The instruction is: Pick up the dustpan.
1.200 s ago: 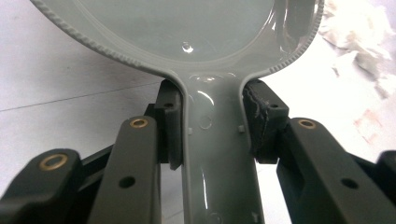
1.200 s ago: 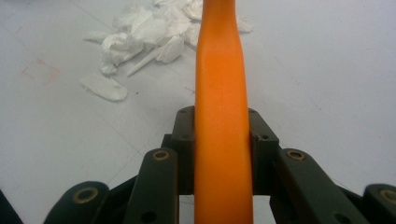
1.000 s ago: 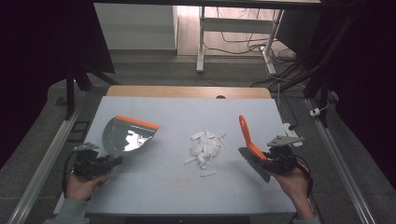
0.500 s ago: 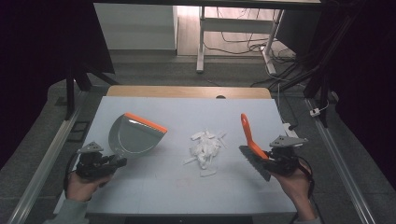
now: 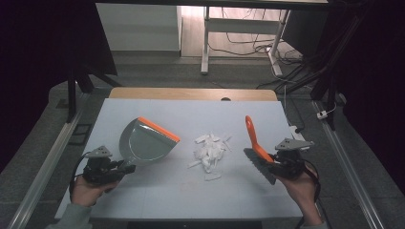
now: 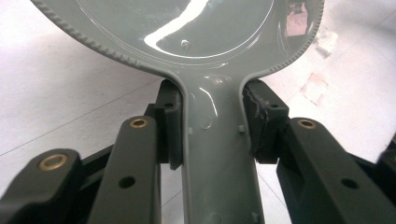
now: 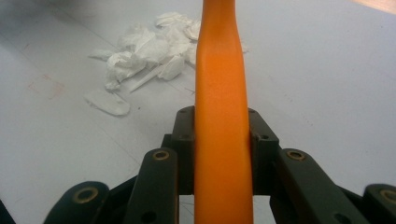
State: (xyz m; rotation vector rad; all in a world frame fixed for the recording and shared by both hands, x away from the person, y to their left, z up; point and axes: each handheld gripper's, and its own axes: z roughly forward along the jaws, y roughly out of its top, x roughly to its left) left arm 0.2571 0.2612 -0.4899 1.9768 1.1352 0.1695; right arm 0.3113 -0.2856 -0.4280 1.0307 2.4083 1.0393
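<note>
Dustpan (image 5: 145, 141) and brush (image 5: 255, 143) flank paper scraps (image 5: 210, 149).

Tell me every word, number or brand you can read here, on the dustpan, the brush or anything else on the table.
No readable text anywhere.
Dustpan: plain grey with an orange edge, only small round moulding marks on its handle, no letters.
Brush: plain orange handle, no print.
Paper scraps: white, blank.
Table: bare white top apart from faint marks, none legible.

On the table (image 5: 143, 200), the dustpan (image 5: 145, 140) lies at nine o'clock of the paper scraps (image 5: 209, 150), the brush (image 5: 255, 143) at three.
</note>
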